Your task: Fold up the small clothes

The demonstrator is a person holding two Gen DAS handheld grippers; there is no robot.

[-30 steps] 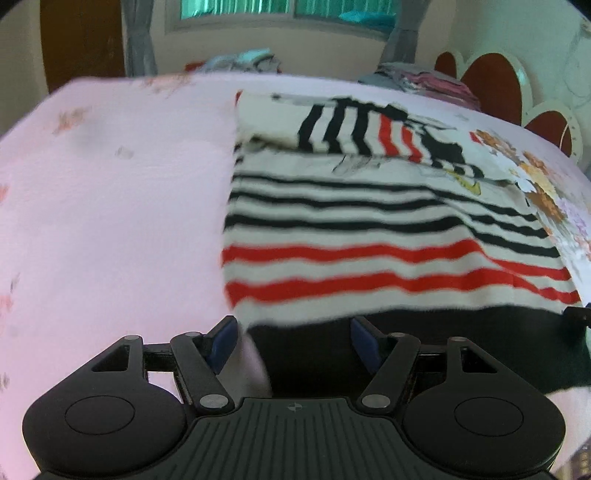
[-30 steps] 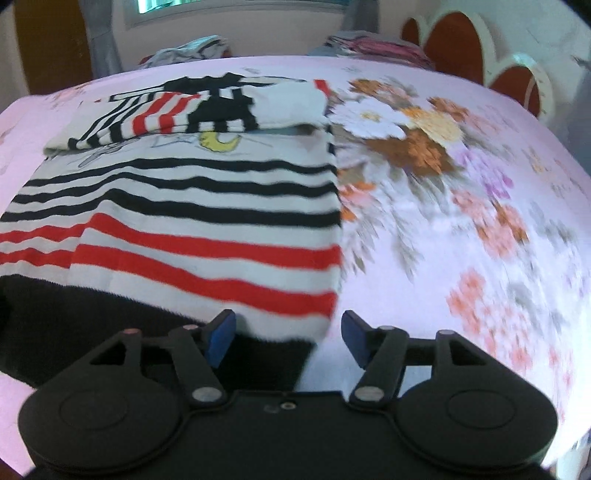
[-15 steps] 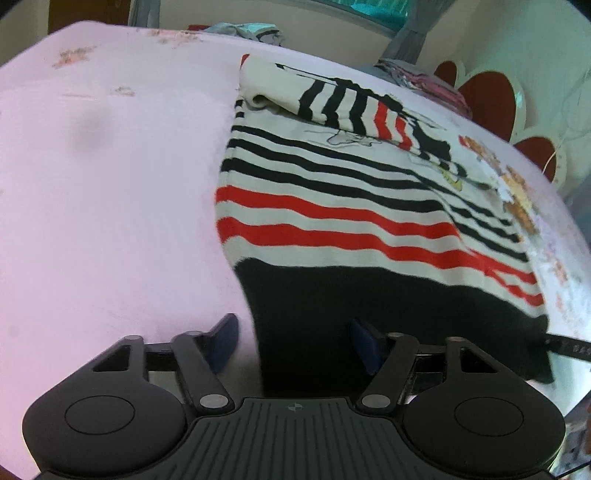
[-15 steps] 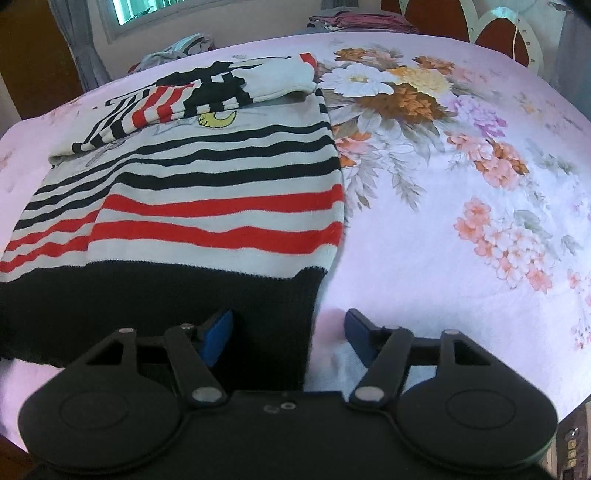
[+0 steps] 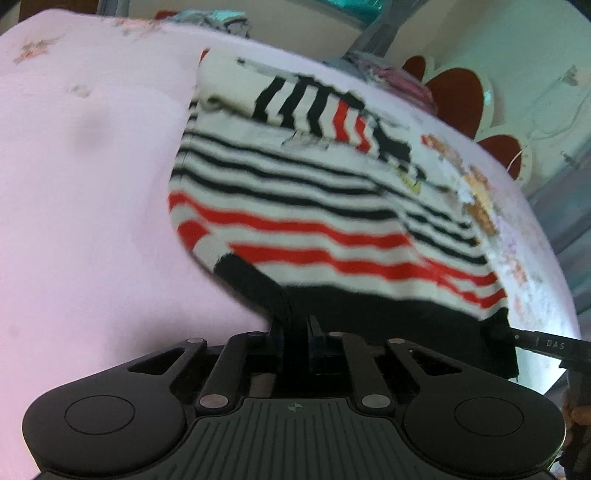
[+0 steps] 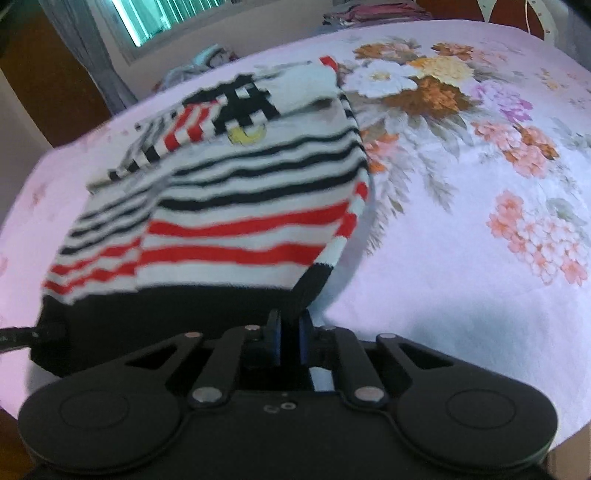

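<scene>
A small knit sweater [image 5: 314,206] with black and red stripes on white and a black hem lies on the pink bed, its sleeves folded across the chest. My left gripper [image 5: 294,330] is shut on the hem's near left corner, which is pulled up off the sheet. In the right wrist view the same sweater [image 6: 236,206] shows, and my right gripper [image 6: 290,332] is shut on the hem's near right corner, also lifted. The right gripper's finger [image 5: 546,345] shows at the right edge of the left wrist view. The left gripper's finger [image 6: 18,338] shows at the left edge of the right wrist view.
The pink bedsheet [image 5: 85,206] is plain on the left and carries a flower print [image 6: 443,96] on the right. Piles of clothes [image 5: 214,20] sit at the far edge. A red scalloped headboard [image 5: 458,96] stands at the far right, and a window [image 6: 173,14] is beyond the bed.
Both grippers went from open astride the black hem to shut on its two near corners. The hem now rises off the sheet and the sweater's sides bow inward.
</scene>
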